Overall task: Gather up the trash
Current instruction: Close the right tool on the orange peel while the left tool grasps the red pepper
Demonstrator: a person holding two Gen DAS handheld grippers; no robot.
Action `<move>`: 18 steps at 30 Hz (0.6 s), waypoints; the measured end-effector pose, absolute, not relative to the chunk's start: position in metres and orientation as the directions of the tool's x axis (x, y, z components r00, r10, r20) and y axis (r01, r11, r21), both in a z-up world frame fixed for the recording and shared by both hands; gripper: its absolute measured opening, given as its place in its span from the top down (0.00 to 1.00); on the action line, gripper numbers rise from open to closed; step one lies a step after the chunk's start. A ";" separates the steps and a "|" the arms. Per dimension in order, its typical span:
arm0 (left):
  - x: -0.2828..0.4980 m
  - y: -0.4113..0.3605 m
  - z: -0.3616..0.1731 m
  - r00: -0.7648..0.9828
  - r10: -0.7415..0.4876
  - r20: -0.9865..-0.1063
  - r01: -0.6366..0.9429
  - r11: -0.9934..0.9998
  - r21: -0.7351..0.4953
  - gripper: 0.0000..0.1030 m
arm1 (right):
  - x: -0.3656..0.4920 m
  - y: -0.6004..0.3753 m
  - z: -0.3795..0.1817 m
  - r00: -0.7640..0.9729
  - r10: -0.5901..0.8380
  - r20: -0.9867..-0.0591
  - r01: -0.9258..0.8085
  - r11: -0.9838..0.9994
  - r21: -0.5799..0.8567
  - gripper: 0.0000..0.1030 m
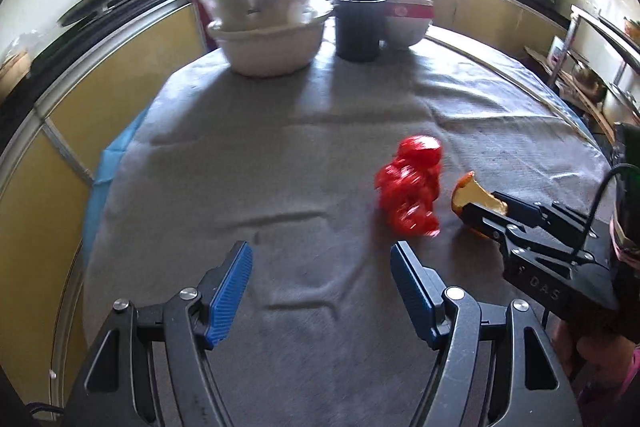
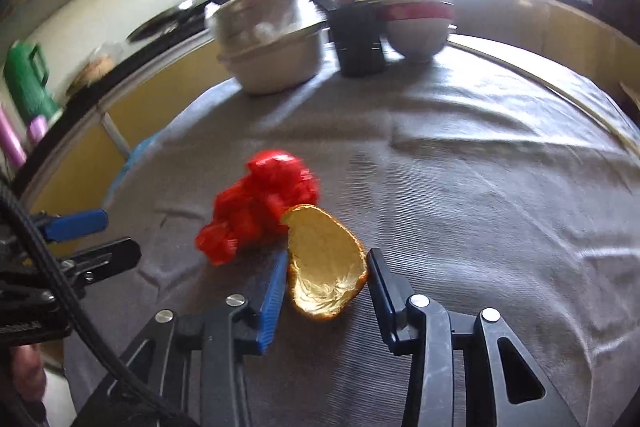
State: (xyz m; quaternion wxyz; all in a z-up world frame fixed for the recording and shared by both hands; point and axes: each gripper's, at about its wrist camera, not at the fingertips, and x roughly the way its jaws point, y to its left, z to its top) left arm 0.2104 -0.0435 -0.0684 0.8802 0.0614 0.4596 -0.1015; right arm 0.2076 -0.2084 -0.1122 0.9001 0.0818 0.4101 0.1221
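Observation:
A crumpled red wrapper (image 1: 412, 187) lies on the grey cloth, also in the right wrist view (image 2: 260, 207). Beside it, to its right, is an orange peel (image 1: 474, 197), a hollow cup shape (image 2: 326, 267). My right gripper (image 2: 326, 269) has its blue pads on both sides of the peel, touching it. From the left wrist view it (image 1: 486, 213) reaches in from the right. My left gripper (image 1: 320, 267) is open and empty, low over the cloth, with the wrapper just beyond its right finger.
At the table's far edge stand a cream bowl with a plastic bag (image 1: 268, 27), a black cup (image 1: 358, 25) and stacked red-and-white bowls (image 1: 404, 15). The grey cloth (image 1: 280, 155) covers the round table. Yellow cabinets and a counter run behind.

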 end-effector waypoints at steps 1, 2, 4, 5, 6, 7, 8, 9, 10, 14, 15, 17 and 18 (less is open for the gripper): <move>0.213 -0.049 -0.069 0.556 -0.125 -0.822 0.245 0.969 0.019 0.30 | 0.207 -0.212 -0.111 0.635 0.286 -0.717 -0.147 0.957 0.251 0.59; 0.216 -0.055 -0.069 0.556 -0.134 -0.820 0.262 0.965 0.020 0.30 | 0.205 -0.215 -0.109 0.638 0.282 -0.717 -0.142 0.958 0.250 0.59; 0.222 -0.071 -0.072 0.558 -0.152 -0.816 0.298 0.954 0.025 0.30 | 0.200 -0.225 -0.103 0.655 0.259 -0.710 -0.123 0.963 0.239 0.59; 0.225 -0.076 -0.073 0.555 -0.153 -0.818 0.305 0.952 0.030 0.30 | 0.198 -0.229 -0.101 0.660 0.254 -0.707 -0.116 0.964 0.239 0.59; 0.228 -0.084 -0.075 0.548 -0.163 -0.820 0.323 0.946 0.028 0.30 | 0.195 -0.236 -0.099 0.666 0.251 -0.703 -0.105 0.964 0.245 0.59; 0.231 -0.092 -0.077 0.541 -0.183 -0.821 0.346 0.938 0.018 0.30 | 0.192 -0.241 -0.098 0.670 0.249 -0.699 -0.097 0.963 0.250 0.59; 0.234 -0.096 -0.077 0.537 -0.195 -0.821 0.359 0.933 0.013 0.30 | 0.189 -0.247 -0.097 0.673 0.248 -0.697 -0.087 0.962 0.258 0.59; 0.238 -0.102 -0.079 0.535 -0.196 -0.822 0.366 0.930 0.016 0.30 | 0.186 -0.253 -0.096 0.674 0.251 -0.695 -0.078 0.960 0.271 0.59; 0.241 -0.107 -0.081 0.533 -0.193 -0.823 0.372 0.928 0.023 0.30 | 0.183 -0.258 -0.096 0.675 0.253 -0.692 -0.069 0.957 0.283 0.59; 0.253 -0.110 -0.089 0.525 -0.199 -0.827 0.359 0.933 0.004 0.37 | 0.171 -0.273 -0.090 0.685 0.260 -0.681 -0.039 0.946 0.322 0.60; 0.256 -0.108 -0.091 0.512 -0.219 -0.831 0.353 0.935 -0.029 0.46 | 0.167 -0.275 -0.088 0.690 0.254 -0.678 -0.033 0.946 0.321 0.60; 0.259 -0.102 -0.095 0.484 -0.255 -0.837 0.342 0.936 -0.088 0.60 | 0.162 -0.275 -0.083 0.694 0.255 -0.673 -0.033 0.945 0.324 0.60; 0.259 -0.100 -0.093 0.489 -0.262 -0.832 0.332 0.938 -0.100 0.60 | 0.159 -0.275 -0.081 0.695 0.257 -0.671 -0.034 0.945 0.326 0.60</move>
